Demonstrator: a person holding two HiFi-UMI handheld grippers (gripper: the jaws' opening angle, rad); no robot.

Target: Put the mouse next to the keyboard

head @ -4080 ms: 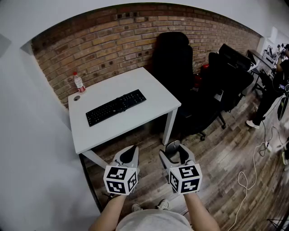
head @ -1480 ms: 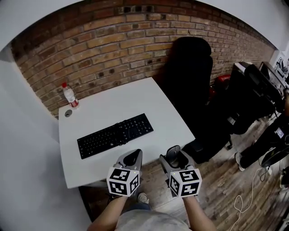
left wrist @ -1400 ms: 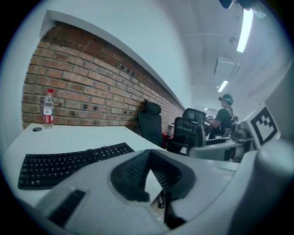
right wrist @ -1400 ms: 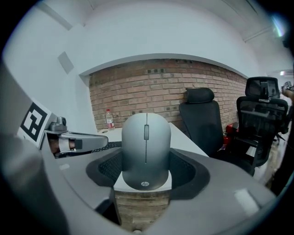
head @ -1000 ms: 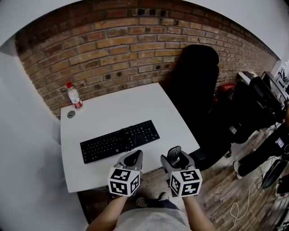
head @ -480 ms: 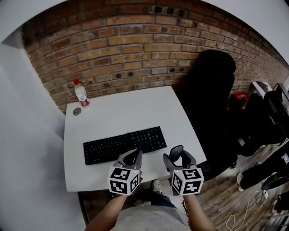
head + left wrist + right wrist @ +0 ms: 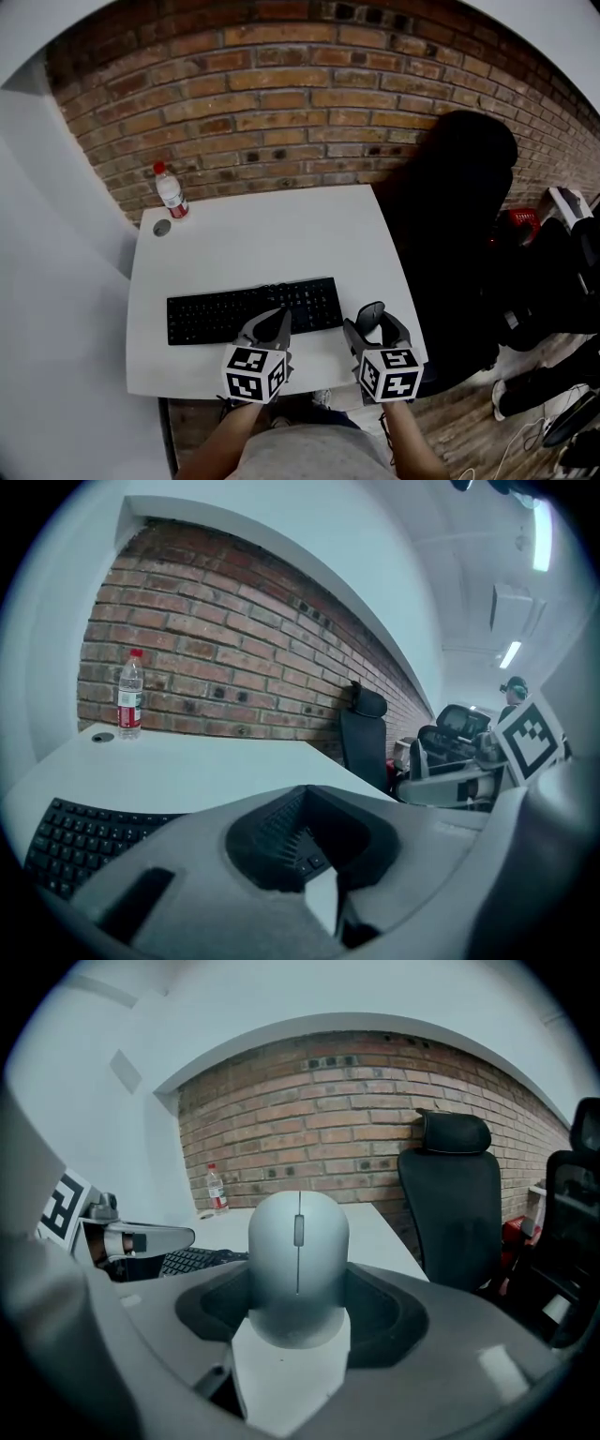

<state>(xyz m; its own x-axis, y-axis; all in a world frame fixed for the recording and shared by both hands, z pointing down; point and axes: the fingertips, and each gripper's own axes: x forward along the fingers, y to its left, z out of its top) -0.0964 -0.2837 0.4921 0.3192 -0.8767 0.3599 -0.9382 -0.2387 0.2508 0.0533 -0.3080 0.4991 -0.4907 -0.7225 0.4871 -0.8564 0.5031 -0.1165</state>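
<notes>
A grey mouse [image 7: 298, 1251] sits clamped between the jaws of my right gripper [image 7: 298, 1309], which is shut on it. In the head view that right gripper [image 7: 372, 323] hovers over the front right part of the white table [image 7: 281, 234], just right of the black keyboard [image 7: 251, 312]. My left gripper [image 7: 271, 326] hangs over the keyboard's front edge with its jaws together and nothing in them. From the left gripper [image 7: 305, 841] view, the keyboard [image 7: 80, 841] lies low on the left.
A water bottle [image 7: 171, 190] with a red cap stands at the table's back left corner, beside a small round cable hole [image 7: 161, 228]. A black office chair [image 7: 464, 216] stands right of the table. A brick wall [image 7: 281, 94] runs behind it.
The view has closed in on the table. Both grippers, earlier over the floor in front, now hang over the table's front part by the keyboard. The mouse stays held.
</notes>
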